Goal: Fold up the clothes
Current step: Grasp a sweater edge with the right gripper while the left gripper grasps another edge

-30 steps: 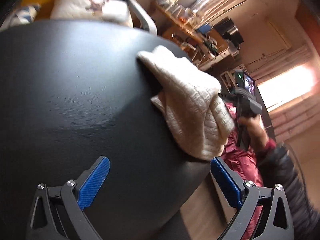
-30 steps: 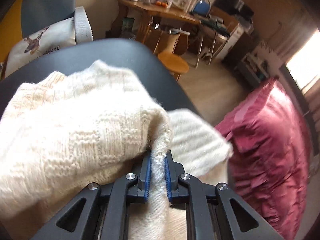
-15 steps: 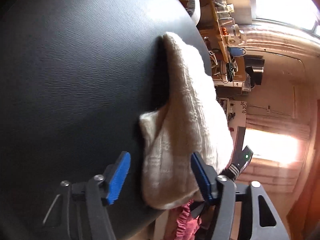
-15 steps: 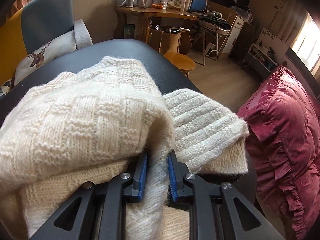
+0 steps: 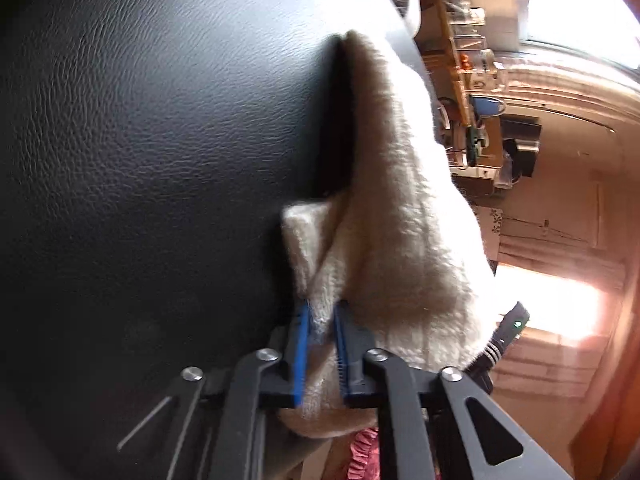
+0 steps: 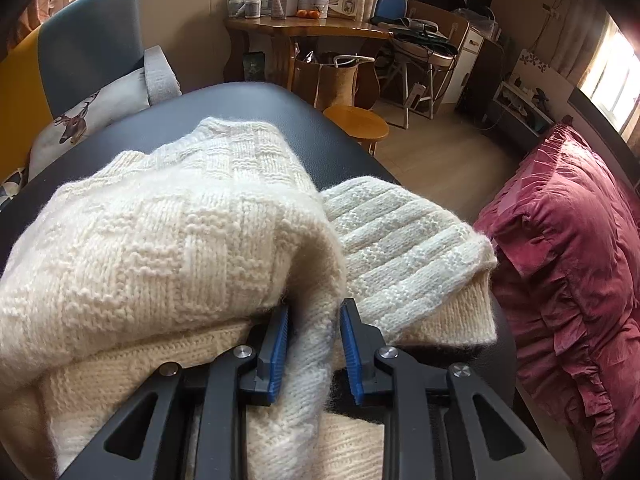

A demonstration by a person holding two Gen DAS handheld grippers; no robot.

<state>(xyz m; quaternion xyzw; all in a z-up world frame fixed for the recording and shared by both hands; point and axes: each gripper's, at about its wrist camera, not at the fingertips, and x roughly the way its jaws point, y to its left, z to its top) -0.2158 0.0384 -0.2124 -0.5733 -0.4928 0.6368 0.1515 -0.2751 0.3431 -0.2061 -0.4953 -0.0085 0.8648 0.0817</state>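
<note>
A cream knitted sweater [image 5: 400, 220] [image 6: 160, 240] lies bunched near the edge of a black padded table [image 5: 160, 140] [image 6: 260, 100]. In the left wrist view, my left gripper [image 5: 322, 320] is shut on the sweater's near edge, and its blue pads pinch a fold. My right gripper [image 6: 314, 320] has its jaws parted. A thick fold of the sweater still lies between them, with a dark gap beside the right pad. Behind the sweater in the left wrist view, part of the right gripper's body shows a green light.
A dark red ruffled quilt [image 6: 560, 260] lies just right of the table edge. Beyond the table stand a round wooden stool [image 6: 356, 122], a wooden side table with jars [image 6: 304, 28], and a blue chair holding a deer-print cushion [image 6: 88, 112].
My left gripper swung in from the bare table and went from open to shut on the sweater's edge. The right gripper's jaws have widened around the fold they pinched.
</note>
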